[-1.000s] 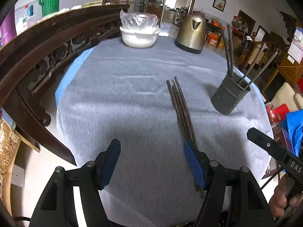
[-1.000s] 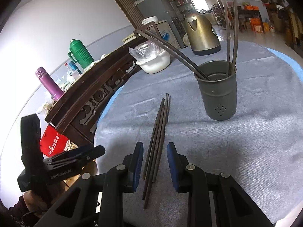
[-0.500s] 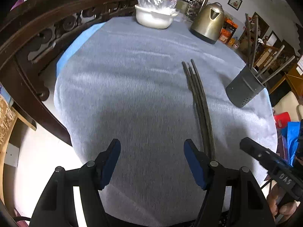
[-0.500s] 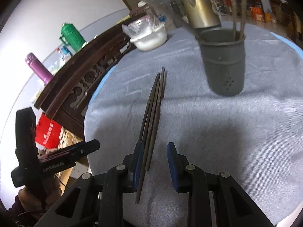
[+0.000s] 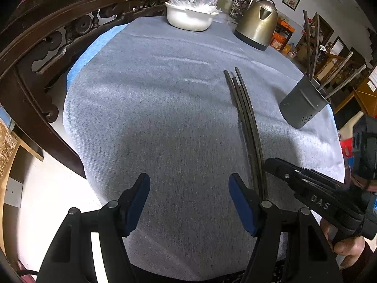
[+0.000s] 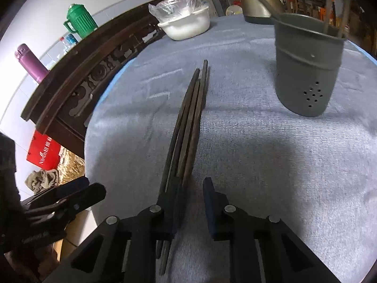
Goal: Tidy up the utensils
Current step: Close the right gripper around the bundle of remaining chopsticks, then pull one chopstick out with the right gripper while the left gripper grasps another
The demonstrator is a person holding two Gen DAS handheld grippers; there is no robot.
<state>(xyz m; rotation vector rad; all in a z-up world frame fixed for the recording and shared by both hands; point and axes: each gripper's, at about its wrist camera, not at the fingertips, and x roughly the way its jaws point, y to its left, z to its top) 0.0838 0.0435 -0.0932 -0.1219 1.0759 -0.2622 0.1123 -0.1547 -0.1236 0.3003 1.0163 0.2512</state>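
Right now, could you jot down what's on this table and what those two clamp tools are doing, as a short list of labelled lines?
surface: round table under a grey cloth
loose utensils: bundle of dark chopsticks lying flat on the cloth
holder: grey perforated utensil cup, upright, several chopsticks already in it
other items: white bowl with plastic wrap; brass-coloured kettle
left hand-held gripper: open, nothing between its pads, beside the bundle
right hand-held gripper: low over the bundle's near end, jaws closing, chopsticks against one pad, gap still visible

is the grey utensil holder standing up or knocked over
Upright. The grey holder stands on its base on the cloth, mouth up, with chopsticks sticking out of the top.
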